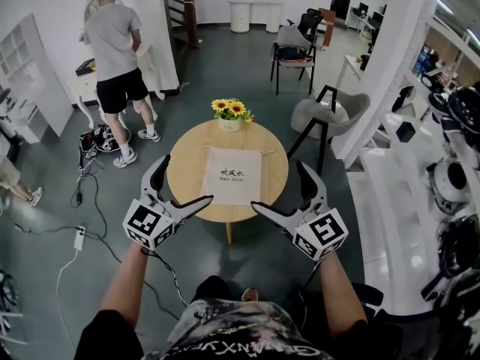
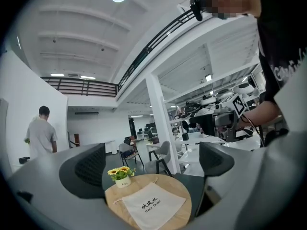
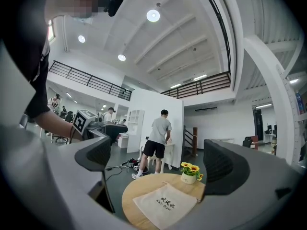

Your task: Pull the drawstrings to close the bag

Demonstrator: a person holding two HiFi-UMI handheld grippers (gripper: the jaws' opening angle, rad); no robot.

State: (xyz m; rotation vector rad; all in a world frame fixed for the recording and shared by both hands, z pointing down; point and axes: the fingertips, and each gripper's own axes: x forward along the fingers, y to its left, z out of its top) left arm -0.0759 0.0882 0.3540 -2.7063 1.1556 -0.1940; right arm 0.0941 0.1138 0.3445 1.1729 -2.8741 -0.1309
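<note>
Fingers of the left gripper (image 1: 187, 178) and right gripper (image 1: 276, 184) gape wide, empty, at the round desk's (image 1: 270, 156) near edge; the drawstring bag (image 1: 232, 175) lies flat mid-desk between them, untouched

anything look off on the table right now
Nothing stands out. The bag lies flat on the round table, the flower pot stands upright beyond it, and the left claw and right claw hang open, empty.
</note>
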